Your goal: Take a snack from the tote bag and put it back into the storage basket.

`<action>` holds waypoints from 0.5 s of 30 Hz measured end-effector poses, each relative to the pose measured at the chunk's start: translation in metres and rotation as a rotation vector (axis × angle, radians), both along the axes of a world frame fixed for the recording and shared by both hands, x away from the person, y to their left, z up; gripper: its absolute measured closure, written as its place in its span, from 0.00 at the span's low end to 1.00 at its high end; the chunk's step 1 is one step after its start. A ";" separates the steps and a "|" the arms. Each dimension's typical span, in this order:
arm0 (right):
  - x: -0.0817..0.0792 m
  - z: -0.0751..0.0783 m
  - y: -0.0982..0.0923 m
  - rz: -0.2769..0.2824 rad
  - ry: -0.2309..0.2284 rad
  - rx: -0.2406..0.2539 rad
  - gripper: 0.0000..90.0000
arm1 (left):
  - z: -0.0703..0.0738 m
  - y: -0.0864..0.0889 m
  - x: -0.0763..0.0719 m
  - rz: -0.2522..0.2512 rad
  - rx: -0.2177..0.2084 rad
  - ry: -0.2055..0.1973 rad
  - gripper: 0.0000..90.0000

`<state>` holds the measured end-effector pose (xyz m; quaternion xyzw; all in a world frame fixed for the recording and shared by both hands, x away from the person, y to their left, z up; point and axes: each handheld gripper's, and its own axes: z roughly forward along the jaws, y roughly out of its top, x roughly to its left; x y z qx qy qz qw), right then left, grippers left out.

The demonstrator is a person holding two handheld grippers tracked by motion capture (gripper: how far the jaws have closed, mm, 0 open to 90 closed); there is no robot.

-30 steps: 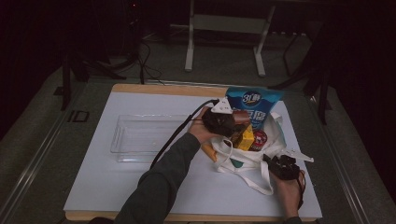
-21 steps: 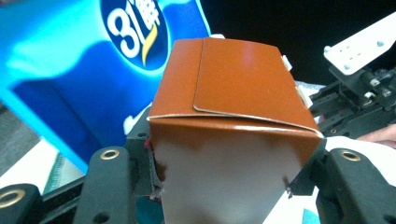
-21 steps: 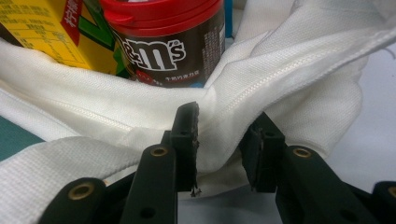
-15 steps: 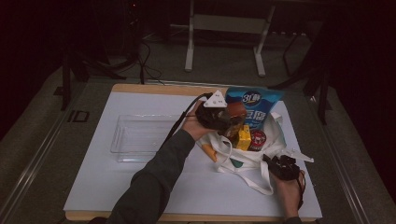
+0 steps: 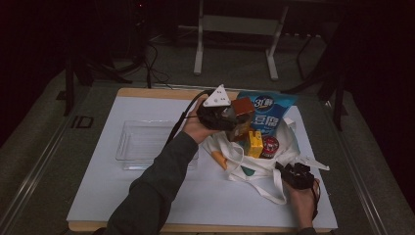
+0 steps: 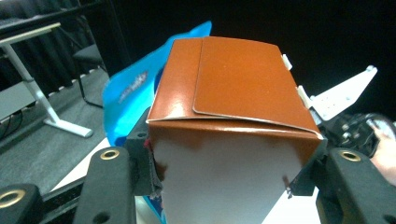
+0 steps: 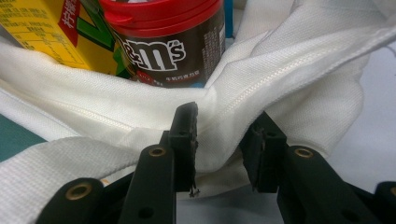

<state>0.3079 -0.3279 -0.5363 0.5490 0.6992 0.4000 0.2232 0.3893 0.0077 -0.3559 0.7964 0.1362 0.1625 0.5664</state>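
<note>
My left gripper (image 6: 224, 186) clamps a glossy brown carton (image 6: 233, 93), boxy, flap end pointing away, above the white cloth bag (image 5: 264, 161), right gripper (image 7: 219, 140) pinching woven bag fabric, jaws partly closed.

My left hand-held gripper (image 5: 234, 117) is raised above the worktop on an outstretched forearm, jaws clamped on the sides of a brown box (image 6: 233, 126). My right hand-held gripper (image 7: 219, 135) sits low near my body, jaws pinching a fold of white bag cloth (image 7: 280, 84).
</note>
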 end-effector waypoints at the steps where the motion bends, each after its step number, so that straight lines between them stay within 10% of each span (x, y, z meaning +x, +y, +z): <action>1: 0.000 0.000 0.000 0.000 -0.001 -0.001 0.74 | 0.001 0.001 -0.001 -0.001 -0.005 -0.001 0.48; 15: 0.000 0.000 0.000 0.000 -0.002 0.000 0.74 | 0.017 0.026 -0.005 0.009 -0.015 -0.006 0.48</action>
